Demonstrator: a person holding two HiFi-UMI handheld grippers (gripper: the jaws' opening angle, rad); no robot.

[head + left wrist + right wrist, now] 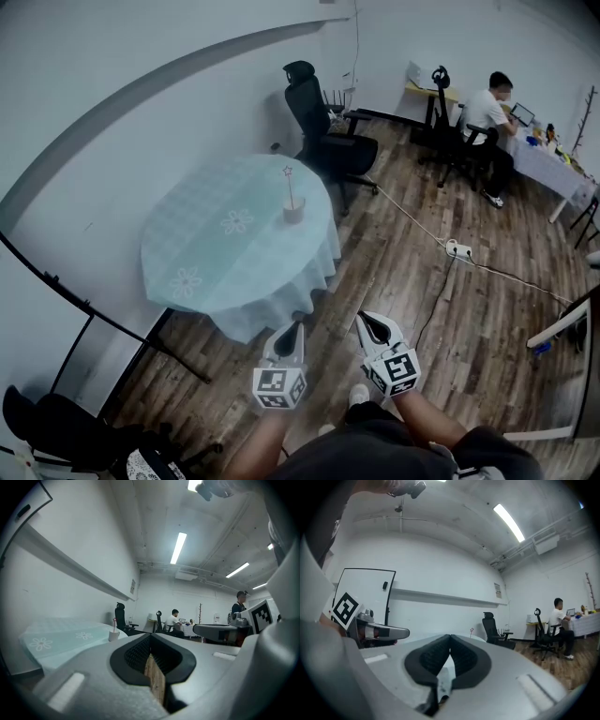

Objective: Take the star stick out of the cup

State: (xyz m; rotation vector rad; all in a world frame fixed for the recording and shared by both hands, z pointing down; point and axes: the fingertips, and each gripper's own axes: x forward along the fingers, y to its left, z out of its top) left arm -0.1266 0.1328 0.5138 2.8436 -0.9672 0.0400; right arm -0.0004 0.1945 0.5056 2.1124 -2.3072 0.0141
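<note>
— Pale walls and a wood-plank floor [403,272] frame a round surface under a light teal flower-print cloth [206,262]. Where's the thing we want?

— The small beige cup [294,212] stands near the far edge of that surface, on the side toward the black office chair [323,122]. The thin star-topped stick [290,187] stands nearly upright in it.

— And the grippers?

— Both are low by the person's legs, well apart from the cup. The left gripper [292,330] has its fingers together with nothing between them. The right gripper [372,323] is the same, its fingers pressed together and empty.

— So the reach hasn't begun. How should it be done well?

— I'd first step round or lean in until the cup is within reach. Spread one gripper's fingers before arriving, then come at the stick from the side, above the cup's rim. Clamp on the shaft just below the star. The cup looks light, so the other gripper could steady it. Then lift straight up along the stick's own line so the cup doesn't tip.
</note>
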